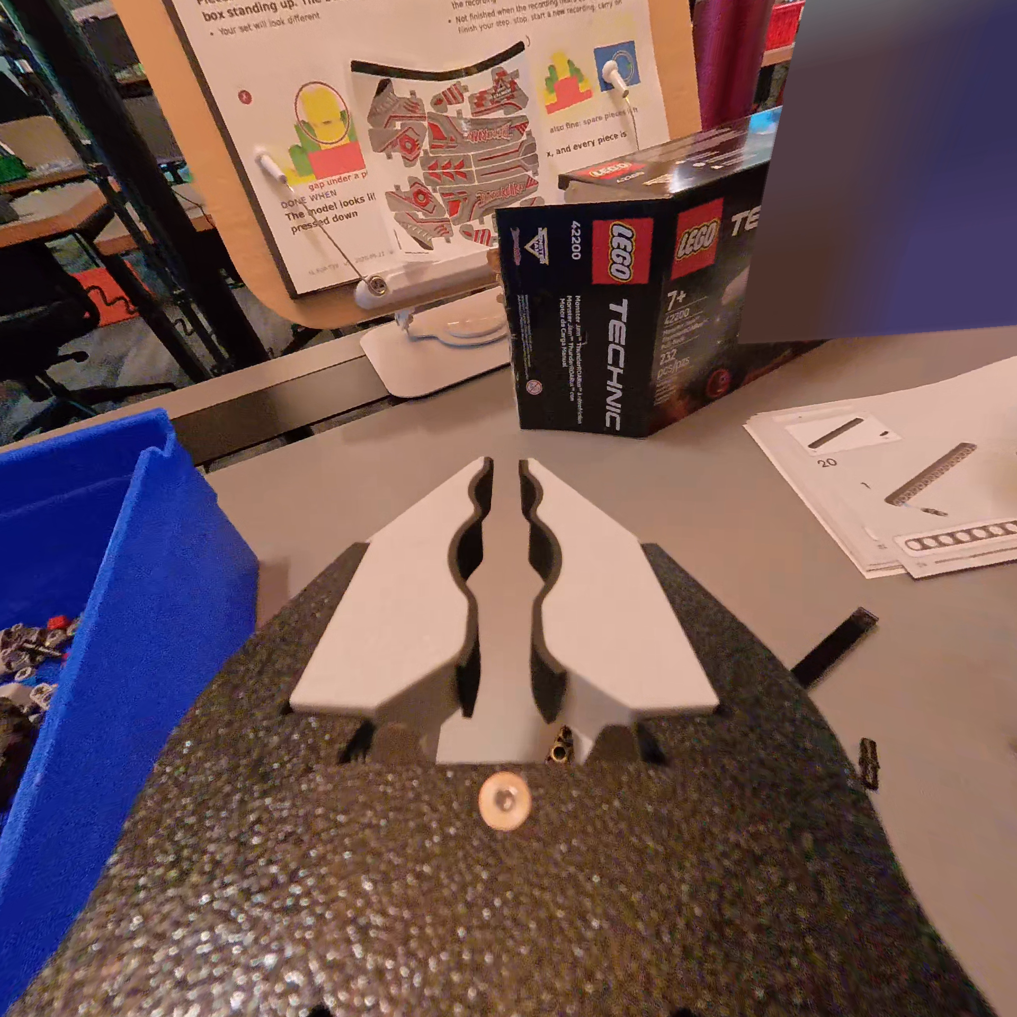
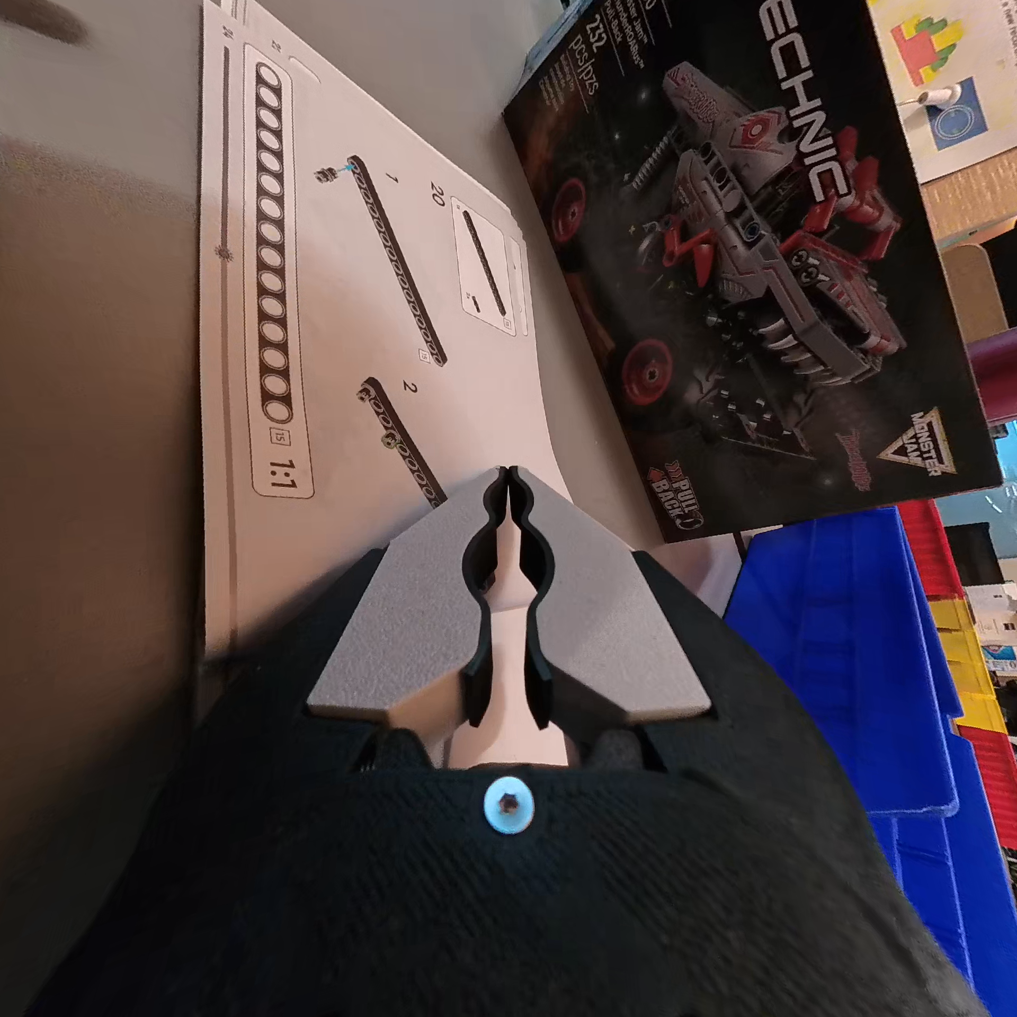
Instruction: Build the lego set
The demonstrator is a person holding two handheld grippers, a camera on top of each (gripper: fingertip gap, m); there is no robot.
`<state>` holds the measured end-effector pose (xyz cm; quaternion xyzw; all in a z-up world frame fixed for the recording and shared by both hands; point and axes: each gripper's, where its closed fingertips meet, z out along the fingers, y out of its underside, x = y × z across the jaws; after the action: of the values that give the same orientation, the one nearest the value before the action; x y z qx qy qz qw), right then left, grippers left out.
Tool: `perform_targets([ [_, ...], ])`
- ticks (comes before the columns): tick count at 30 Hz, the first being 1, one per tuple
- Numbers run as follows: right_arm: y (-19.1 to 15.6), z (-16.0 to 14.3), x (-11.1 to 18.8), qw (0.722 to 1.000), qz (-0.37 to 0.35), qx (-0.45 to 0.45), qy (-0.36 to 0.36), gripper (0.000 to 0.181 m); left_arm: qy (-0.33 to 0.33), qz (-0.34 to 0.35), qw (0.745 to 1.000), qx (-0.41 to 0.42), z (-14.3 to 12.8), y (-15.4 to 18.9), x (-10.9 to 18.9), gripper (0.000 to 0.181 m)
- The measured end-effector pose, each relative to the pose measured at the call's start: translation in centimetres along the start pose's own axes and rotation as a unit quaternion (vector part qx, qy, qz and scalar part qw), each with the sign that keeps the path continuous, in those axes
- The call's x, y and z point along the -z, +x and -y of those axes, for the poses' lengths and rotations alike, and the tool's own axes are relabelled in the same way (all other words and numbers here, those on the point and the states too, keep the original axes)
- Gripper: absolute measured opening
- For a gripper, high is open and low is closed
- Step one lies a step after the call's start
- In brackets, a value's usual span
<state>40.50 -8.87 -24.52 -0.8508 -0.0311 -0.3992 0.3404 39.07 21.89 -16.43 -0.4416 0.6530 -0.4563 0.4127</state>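
We judged the build barely begun; no assembled model showed in either view, and the instruction booklet (image 2: 352, 308) lay open on the worktop (image 1: 688, 495) at a step pairing a long beam with a small pin; nearly everything, as far as we could see, was left to do.

Our left hand-held gripper (image 1: 505, 468) hovered over the worktop with its fingers slightly apart and nothing between them; our right hand-held gripper (image 2: 507, 472) had its tips together, seemingly on nothing, poised above the booklet page.

The loose pieces lay in two places; a heap of small parts (image 1: 33, 655) sat in the blue bin (image 1: 165, 578) just to the left of our left hand-held gripper; a long black beam (image 1: 834, 644) lay on the worktop to its right, near the booklet's corner, with a small black pin (image 1: 868, 762) a little nearer the camera; both were apart from the fingers and untouched.

The set's box (image 1: 622, 308) stood upright beyond the left hand-held gripper, well clear of it; in the right wrist view more blue bins (image 2: 858, 688) stood beside the box.
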Motion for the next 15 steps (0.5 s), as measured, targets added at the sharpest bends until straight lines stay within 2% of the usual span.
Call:
perform_targets([
  [15,0.0,0.1,0.0,1.0,-0.007,0.011,0.003,0.0,-0.011,0.006,0.999,0.034,-0.9,-1.2,-0.3,0.008],
])
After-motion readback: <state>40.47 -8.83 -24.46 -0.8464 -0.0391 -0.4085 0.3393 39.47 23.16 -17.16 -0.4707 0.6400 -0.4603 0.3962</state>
